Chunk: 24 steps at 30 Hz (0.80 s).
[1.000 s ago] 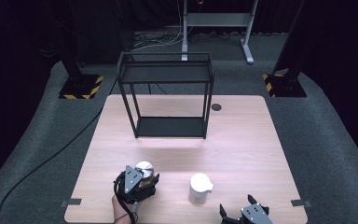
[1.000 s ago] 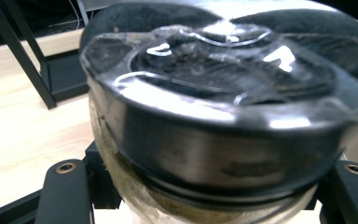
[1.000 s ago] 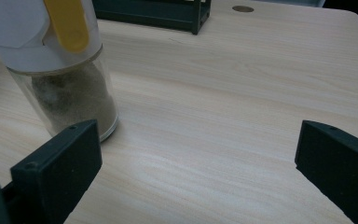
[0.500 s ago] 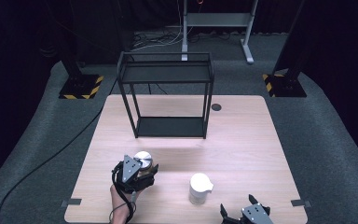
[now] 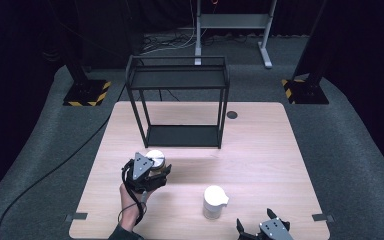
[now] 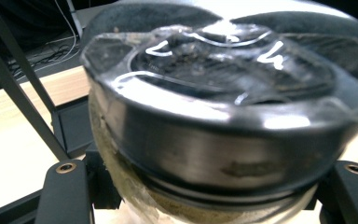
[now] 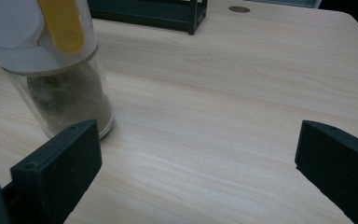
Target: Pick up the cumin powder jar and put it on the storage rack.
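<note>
While your table (image 5: 260, 150) carries the black wire shelf (image 5: 180, 100) toward its far edge, your left gripper (image 5: 147, 172) clamps the metal-lidded jar (image 6: 223, 121) near the left edge. Your right gripper (image 5: 265, 231) sits spread wide at the near edge, just beside the white-capped shaker (image 5: 214, 201).

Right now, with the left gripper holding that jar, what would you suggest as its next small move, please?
Probably carry the jar forward toward the black rack: the left gripper is clamped on it, and the rack's lower shelf just ahead looks bare.
</note>
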Each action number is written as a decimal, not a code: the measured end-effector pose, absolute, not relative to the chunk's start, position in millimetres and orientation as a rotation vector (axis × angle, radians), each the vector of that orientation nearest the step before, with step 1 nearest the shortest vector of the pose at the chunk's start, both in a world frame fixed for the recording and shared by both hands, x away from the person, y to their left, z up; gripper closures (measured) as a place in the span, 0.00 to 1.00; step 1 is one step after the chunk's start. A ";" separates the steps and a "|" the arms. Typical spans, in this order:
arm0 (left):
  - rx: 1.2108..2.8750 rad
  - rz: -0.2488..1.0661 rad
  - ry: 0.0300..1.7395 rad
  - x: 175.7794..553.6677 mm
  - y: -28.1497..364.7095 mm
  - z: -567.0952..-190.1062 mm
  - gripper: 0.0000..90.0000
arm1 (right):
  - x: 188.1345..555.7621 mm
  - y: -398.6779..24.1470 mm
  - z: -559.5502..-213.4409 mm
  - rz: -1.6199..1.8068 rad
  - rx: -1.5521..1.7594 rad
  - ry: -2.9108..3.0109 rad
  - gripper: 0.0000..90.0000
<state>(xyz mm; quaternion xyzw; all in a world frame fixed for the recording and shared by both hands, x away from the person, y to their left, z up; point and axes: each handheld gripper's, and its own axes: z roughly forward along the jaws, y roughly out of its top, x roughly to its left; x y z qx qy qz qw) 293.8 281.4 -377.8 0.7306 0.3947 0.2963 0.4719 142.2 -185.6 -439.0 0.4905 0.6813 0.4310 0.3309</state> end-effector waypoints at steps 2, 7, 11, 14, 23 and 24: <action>1.790 0.723 0.961 298.9 281.8 -375.1 0.34 | 142.0 -185.9 -439.2 1.127 1.283 1.780 0.00; 1.798 0.722 0.947 312.6 281.1 -367.5 0.34 | 141.8 -185.6 -438.7 1.124 1.283 1.779 0.00; 1.806 0.722 0.939 320.5 279.7 -362.4 0.34 | 141.7 -186.0 -438.4 1.122 1.284 1.777 0.00; 1.806 0.720 0.934 326.7 279.1 -359.2 0.34 | 141.4 -186.6 -438.7 1.124 1.286 1.774 0.00; 1.803 0.713 0.938 339.5 279.5 -353.8 0.34 | 141.6 -187.1 -438.9 1.124 1.285 1.776 0.00; 1.803 0.711 0.940 340.7 279.9 -353.3 0.34 | 141.6 -187.1 -438.9 1.124 1.285 1.776 0.00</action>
